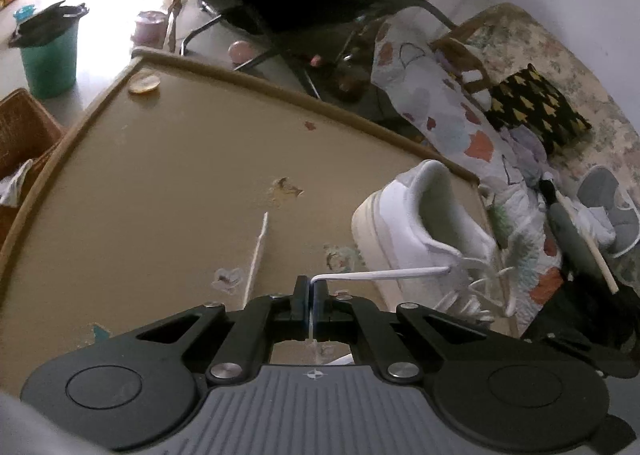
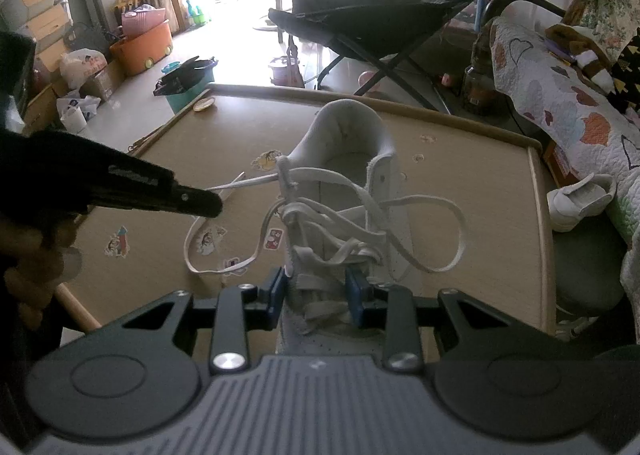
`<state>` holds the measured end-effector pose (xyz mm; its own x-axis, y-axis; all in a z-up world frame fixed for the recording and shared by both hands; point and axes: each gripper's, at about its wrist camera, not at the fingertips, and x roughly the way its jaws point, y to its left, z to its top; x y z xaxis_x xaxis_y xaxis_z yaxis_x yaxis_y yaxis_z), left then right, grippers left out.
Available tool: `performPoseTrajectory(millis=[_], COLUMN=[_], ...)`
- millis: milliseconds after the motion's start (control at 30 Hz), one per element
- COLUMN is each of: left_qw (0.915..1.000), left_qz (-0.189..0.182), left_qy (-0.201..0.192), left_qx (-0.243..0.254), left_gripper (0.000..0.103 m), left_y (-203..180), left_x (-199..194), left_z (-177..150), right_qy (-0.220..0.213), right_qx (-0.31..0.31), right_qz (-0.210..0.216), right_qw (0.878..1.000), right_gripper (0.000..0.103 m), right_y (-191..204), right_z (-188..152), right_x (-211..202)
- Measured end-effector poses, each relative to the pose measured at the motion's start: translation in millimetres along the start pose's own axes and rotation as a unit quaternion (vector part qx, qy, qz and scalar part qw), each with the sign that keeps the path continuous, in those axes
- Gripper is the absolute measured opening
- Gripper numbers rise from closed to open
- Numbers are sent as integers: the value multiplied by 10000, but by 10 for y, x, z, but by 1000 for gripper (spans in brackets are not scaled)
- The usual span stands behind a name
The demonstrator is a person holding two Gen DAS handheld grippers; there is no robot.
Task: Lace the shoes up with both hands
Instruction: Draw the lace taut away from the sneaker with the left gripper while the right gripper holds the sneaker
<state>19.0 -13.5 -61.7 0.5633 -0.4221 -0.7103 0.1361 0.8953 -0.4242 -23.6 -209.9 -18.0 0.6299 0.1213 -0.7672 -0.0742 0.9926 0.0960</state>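
We found the shoe (image 2: 344, 191) upright, heel toward frame top; left tool (image 1: 311, 291) pinched its lace (image 1: 380, 275), right tool (image 2: 318, 291) clamped the laced front.

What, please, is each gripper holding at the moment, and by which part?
Left gripper: shut on the white shoelace, near its free end. Right gripper: its fingers clamp the white shoe across its laced front.

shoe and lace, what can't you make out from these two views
- Toe of the white shoe: in the right wrist view the right gripper body covers it; in the left wrist view the left gripper linkage does.
- Lace past the pinch: left wrist view, hidden between the closed pads.
- Whether the right gripper's pads press the shoe: blurred, right wrist view.
- Which eyelets are threaded: loose loops overlap, right wrist view.
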Motion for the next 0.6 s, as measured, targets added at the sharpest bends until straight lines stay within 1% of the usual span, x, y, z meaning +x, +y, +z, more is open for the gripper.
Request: performPoseTrajectory(millis=[433, 600], left_qw=[9998, 9994], left_qz=[146, 242], left_qy=[-60, -112], left_qx=[-94, -226], left_gripper=[2, 2], left_y=[136, 242], left_x=[-59, -94], left_z=[17, 27], right_qy=[14, 20], right_qx=[-21, -26], right_qz=[-12, -14], right_qw=[10000, 10000], right_gripper=[32, 32], right_y=[5, 6], right_z=[-9, -10], right_x=[0, -1])
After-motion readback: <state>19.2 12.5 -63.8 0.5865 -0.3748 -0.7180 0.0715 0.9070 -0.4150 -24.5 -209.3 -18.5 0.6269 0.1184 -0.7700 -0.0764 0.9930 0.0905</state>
